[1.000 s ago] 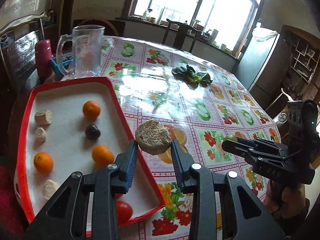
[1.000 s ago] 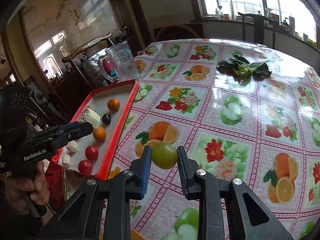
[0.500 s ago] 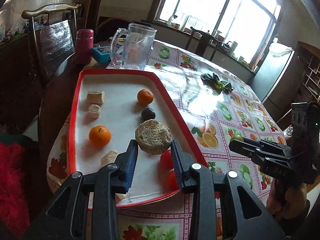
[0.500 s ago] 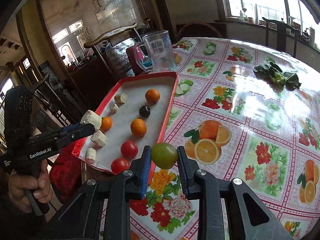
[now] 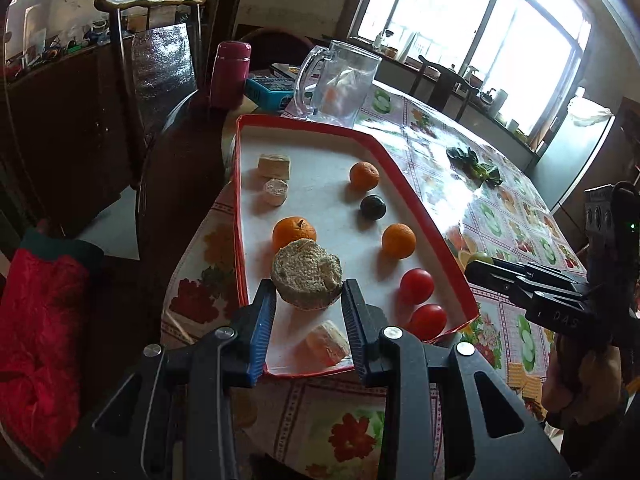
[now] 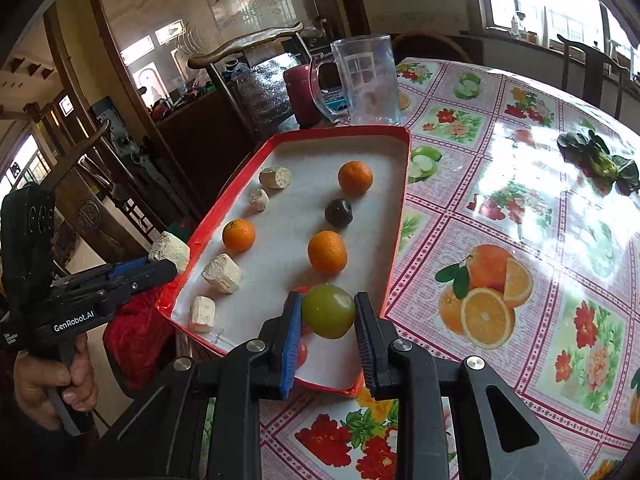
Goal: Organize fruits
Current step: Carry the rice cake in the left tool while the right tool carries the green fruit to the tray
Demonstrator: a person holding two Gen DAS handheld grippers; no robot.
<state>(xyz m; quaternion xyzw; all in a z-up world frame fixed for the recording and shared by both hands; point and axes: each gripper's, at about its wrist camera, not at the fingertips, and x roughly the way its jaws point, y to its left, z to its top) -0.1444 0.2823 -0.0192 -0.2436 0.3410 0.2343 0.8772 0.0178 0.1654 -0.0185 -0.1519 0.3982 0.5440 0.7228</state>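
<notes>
So both hands were loaded at this point. The left gripper [image 5: 308,300] was clamped on a pale, rough-cut chunk [image 5: 307,274] (sugarcane maybe? couldn't say for sure), pads squeezing its round sides, cut face up, hanging over the near end of the red-rimmed tray [image 5: 304,123]. The right gripper [image 6: 328,314] was shut on a green fruit [image 6: 329,310], gripped across its middle, also up over the tray's near corner.

Down in the tray: three oranges [image 6: 355,176], a dark round fruit [image 6: 338,212], a couple of red tomatoes [image 5: 417,285] and several more of those pale chunks [image 6: 222,273], roughly chunks on one side and round stuff on the other. A glass mug [image 6: 366,80] stood just past the far end.

My guess on handling: the chunk looked fibrous and stiff, light, not slippery, so pinching the curved sides was fine and it would sit flat on a cut face. The green one looked smooth, firm and round, so it'd roll once let go and could bruise or squirt out if squeezed off-centre. Grab across the widest part, set it low.
</notes>
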